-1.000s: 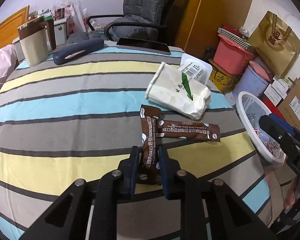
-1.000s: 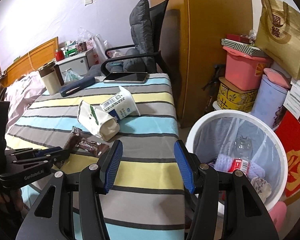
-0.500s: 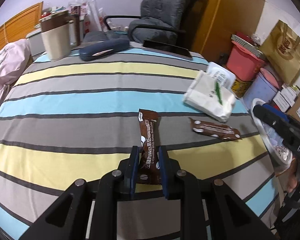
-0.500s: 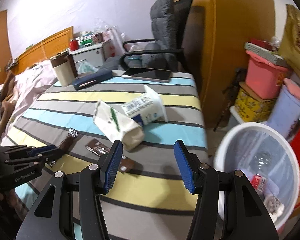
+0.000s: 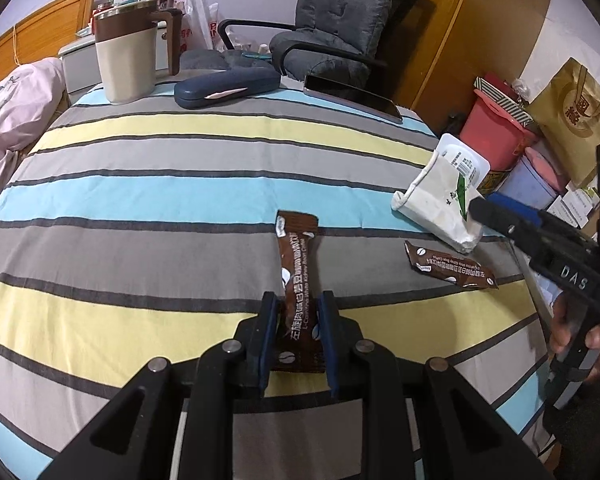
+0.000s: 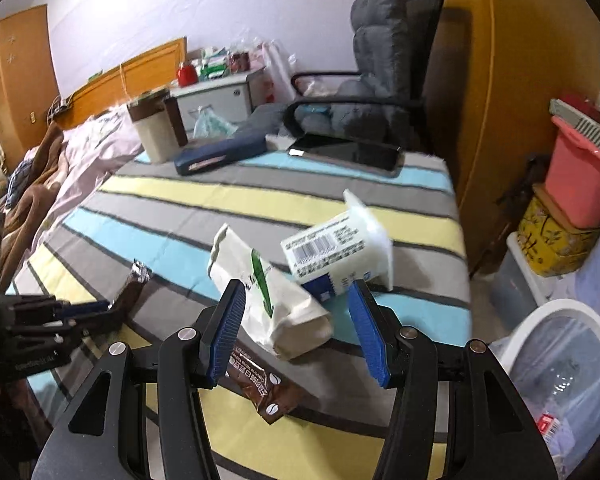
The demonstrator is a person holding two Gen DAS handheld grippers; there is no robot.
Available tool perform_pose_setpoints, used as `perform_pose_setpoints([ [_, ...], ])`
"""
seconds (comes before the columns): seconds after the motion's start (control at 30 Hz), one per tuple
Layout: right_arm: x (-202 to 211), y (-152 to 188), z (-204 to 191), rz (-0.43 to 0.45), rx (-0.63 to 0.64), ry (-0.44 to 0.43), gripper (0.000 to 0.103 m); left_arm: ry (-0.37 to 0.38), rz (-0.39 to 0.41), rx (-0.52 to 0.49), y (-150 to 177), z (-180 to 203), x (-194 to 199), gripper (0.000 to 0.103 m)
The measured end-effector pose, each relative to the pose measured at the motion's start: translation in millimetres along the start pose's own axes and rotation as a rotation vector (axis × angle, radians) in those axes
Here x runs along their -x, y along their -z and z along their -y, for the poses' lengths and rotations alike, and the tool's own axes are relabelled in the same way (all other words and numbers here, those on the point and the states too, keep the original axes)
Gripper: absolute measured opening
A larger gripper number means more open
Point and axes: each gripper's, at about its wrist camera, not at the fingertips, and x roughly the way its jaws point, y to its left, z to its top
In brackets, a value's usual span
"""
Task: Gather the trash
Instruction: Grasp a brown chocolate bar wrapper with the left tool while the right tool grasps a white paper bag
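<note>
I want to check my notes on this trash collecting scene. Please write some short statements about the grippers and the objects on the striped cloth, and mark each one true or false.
1. The left gripper is closed on a brown sachet. True.
2. The right gripper holds the white paper bag. False: its jaws stand open and empty, with the bag just ahead of them.
3. A second brown sachet lies loose on the striped cloth. True.
4. The white bin stands on the cloth. False: it stands on the floor beside the table.
5. The dark blue case lies near the mug. True.
</note>
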Motion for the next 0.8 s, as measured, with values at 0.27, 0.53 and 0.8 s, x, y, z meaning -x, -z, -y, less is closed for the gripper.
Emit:
perform_pose_setpoints([
  [0.27, 1, 4, -8, -0.051, 0.0, -0.128, 0.056, -0.007, 0.002, 0.008, -3, -6, 0, 0.029],
  [0.53, -14, -3, -19, -0.064, 0.062, -0.049, 0.056, -0.008, 0.004, 0.002, -6, -7, -2, 0.048],
  [0.8, -14, -1, -24, -0.062, 0.075, -0.014, 0.034, -0.009, -0.003, -0.035, -9, -2, -6, 0.05],
])
